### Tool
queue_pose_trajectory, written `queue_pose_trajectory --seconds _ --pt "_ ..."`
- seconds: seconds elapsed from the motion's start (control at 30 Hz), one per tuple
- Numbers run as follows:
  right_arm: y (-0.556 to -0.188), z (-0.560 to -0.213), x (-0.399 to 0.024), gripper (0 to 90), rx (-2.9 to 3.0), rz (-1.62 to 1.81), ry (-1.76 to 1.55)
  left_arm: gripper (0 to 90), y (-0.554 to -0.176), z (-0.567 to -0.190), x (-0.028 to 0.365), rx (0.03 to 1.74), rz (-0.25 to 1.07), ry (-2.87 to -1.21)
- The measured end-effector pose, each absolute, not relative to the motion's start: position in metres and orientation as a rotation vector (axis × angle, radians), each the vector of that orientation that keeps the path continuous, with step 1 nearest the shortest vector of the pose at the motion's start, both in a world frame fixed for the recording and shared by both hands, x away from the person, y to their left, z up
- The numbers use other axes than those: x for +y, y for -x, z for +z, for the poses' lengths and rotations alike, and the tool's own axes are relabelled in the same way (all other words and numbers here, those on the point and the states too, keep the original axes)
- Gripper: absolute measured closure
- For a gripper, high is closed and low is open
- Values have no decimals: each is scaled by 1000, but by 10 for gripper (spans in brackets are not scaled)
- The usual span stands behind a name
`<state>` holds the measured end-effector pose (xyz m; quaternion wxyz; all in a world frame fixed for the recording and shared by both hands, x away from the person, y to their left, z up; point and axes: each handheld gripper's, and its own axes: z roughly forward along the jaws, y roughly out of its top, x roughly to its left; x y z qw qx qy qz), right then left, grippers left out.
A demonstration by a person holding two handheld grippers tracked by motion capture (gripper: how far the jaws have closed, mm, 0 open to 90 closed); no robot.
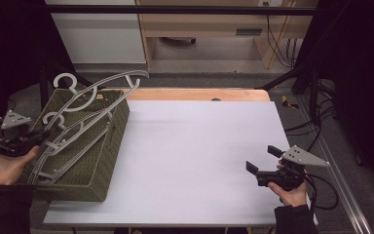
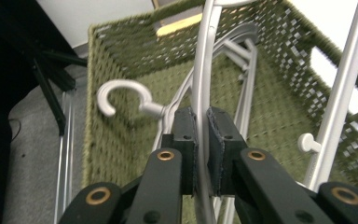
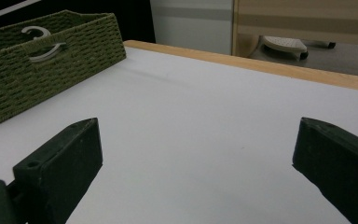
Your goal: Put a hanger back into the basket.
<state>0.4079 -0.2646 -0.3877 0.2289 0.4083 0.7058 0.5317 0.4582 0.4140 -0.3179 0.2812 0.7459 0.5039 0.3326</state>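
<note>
A green woven basket (image 1: 102,146) stands at the table's left edge with several grey plastic hangers in it. One grey hanger (image 1: 104,85) sticks up and out over the basket's far rim, tilted. My left gripper (image 1: 40,136) is at the basket's left side, shut on this hanger. In the left gripper view the pads (image 2: 186,133) pinch the hanger's thin bar (image 2: 202,79) between them, above the basket's inside (image 2: 135,60). Another hanger's hook (image 2: 116,95) lies just behind. My right gripper (image 1: 262,158) hovers open over the table's right front, nothing between its fingers (image 3: 60,163).
The white table top (image 1: 190,146) runs from the basket to the right edge, with a wooden strip (image 1: 199,94) along the far side. The right gripper view shows the basket's side (image 3: 51,70) far left. Cables and dark frame legs (image 1: 316,97) stand off the table's right.
</note>
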Motion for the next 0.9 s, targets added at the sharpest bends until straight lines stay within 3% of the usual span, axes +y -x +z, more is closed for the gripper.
queue_pose_trajectory --seconds 0.9 --pt "-409 -389 -264 17 1946 1458 -1131 826 -450 -349 461 1489 930 -2068"
